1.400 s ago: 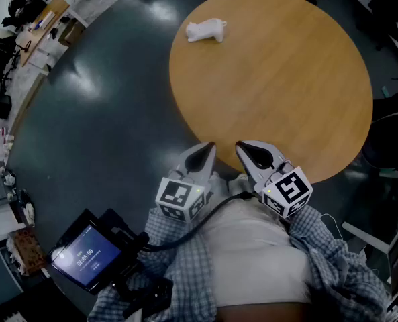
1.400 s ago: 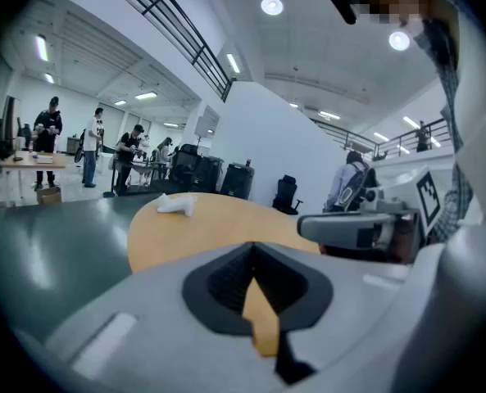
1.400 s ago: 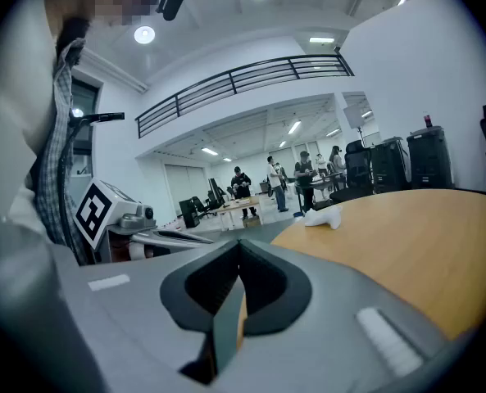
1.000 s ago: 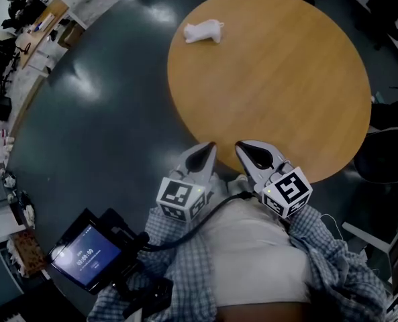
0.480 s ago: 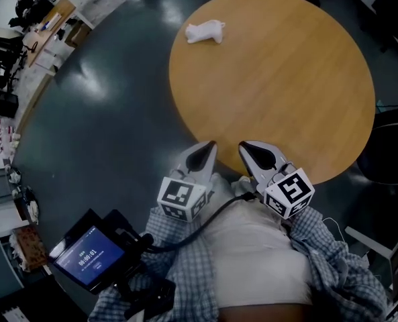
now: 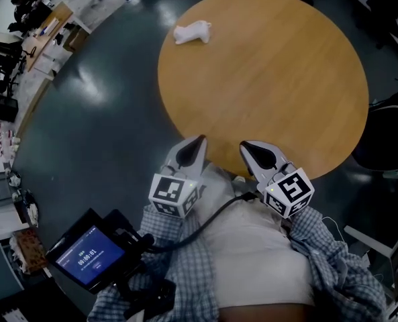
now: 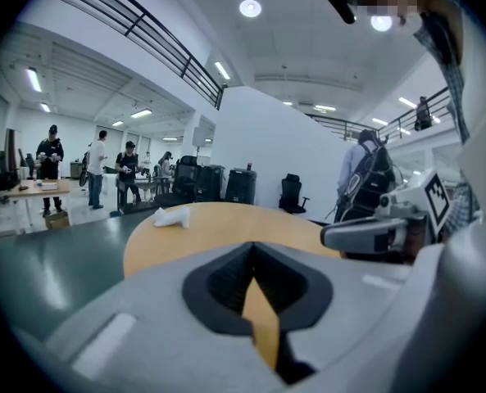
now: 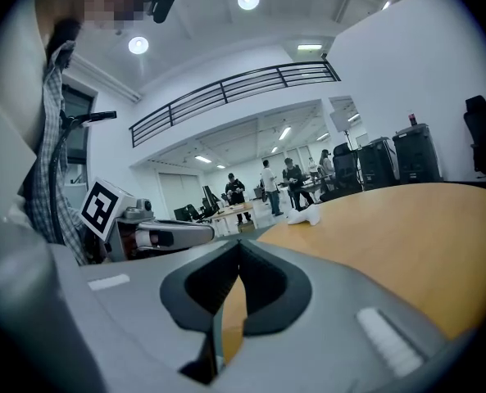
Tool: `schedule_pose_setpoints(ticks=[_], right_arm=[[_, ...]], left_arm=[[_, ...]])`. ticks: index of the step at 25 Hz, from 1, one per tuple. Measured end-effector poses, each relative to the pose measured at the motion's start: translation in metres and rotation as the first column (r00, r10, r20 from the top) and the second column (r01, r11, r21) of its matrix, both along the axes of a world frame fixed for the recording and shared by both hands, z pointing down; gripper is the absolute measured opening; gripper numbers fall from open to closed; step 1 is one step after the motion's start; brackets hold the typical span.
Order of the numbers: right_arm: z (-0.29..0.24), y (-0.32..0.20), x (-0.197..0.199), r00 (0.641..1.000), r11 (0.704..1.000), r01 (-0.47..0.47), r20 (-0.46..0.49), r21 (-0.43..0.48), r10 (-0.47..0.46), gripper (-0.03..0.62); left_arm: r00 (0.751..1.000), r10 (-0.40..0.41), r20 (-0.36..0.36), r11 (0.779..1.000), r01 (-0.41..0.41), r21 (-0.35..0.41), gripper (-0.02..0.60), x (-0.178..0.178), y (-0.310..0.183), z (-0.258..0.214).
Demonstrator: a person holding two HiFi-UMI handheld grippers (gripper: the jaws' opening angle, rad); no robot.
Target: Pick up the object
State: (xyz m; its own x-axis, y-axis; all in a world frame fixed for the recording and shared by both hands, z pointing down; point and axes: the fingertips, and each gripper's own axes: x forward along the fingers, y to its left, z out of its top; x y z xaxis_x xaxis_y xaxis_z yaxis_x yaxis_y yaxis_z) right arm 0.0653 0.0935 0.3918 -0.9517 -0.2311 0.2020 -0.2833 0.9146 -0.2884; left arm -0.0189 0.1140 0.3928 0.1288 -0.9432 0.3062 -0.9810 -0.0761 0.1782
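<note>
The left gripper (image 6: 197, 140) and right gripper (image 6: 243, 145) each have their jaws pressed together on nothing, side by side at the near edge of the round wooden table (image 6: 272, 66). The white object (image 6: 192, 32) lies near the table's far-left rim, well apart from both. At the lower left, a screen (image 6: 84, 257) shows a timer that looks like 00:00:01.
</note>
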Motion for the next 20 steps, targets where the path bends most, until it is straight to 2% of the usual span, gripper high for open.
schedule_pose_setpoints(ticks=[5,8,12,14,18,20], right_arm=[[0.002,0.002,0.006,1.000,1.000,-0.012,-0.006,-0.007,0.012,0.006],[-0.001,-0.019,0.004,0.998,0.998,-0.060,0.001,-0.015,0.060,0.006],[-0.001,-0.051,-0.016,0.993,0.991,-0.118,0.014,-0.056,0.119,0.006],[-0.001,-0.057,-0.020,0.992,0.991,-0.123,0.005,-0.058,0.123,0.006],[0.000,-0.073,-0.028,0.988,0.985,-0.157,-0.014,-0.074,0.156,0.006],[0.001,-0.083,-0.037,0.985,0.981,-0.174,-0.025,-0.080,0.173,0.006]], left_arm=[[0.999,0.030,0.016,0.999,-0.030,-0.014,0.002,0.003,-0.004,0.002],[0.997,0.057,0.041,0.998,-0.057,-0.018,0.002,-0.007,-0.020,-0.001],[0.977,0.137,0.161,0.990,-0.133,-0.036,0.002,-0.040,-0.045,0.009],[0.968,0.167,0.189,0.986,-0.161,-0.048,0.002,-0.050,-0.055,0.012],[0.964,0.219,0.152,0.975,-0.211,-0.073,0.005,-0.068,-0.083,0.011],[0.960,0.238,0.144,0.970,-0.229,-0.079,0.046,-0.086,-0.100,0.013]])
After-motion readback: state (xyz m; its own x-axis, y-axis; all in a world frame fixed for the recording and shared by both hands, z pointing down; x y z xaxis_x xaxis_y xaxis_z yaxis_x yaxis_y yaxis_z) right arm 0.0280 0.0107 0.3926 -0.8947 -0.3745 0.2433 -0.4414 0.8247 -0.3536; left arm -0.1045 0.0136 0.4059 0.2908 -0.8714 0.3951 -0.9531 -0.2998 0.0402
